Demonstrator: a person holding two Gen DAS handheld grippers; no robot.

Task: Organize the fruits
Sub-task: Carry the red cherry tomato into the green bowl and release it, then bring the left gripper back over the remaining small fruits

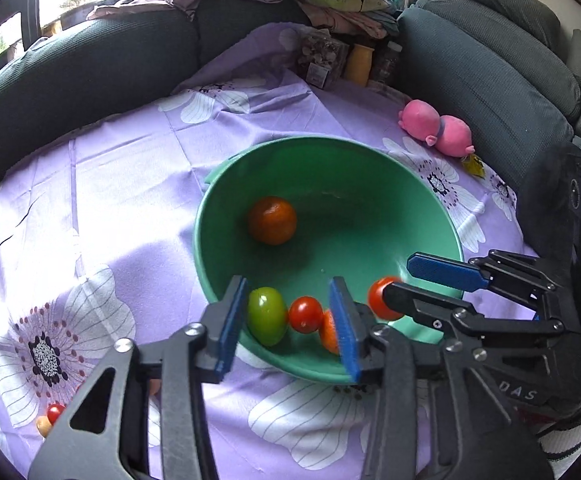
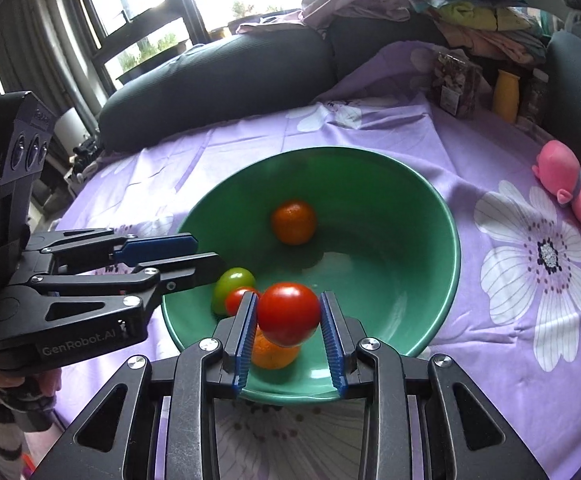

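A green bowl sits on the purple flowered cloth. Inside it lie an orange, a green tomato, a small red tomato and another orange. My right gripper is shut on a red tomato and holds it over the bowl's near side. My left gripper is open and empty over the bowl's near rim.
A small red tomato and an orange fruit lie on the cloth at the lower left. A pink plush toy lies at the right. Jars, a yellow bottle and folded clothes stand at the back by the grey sofa.
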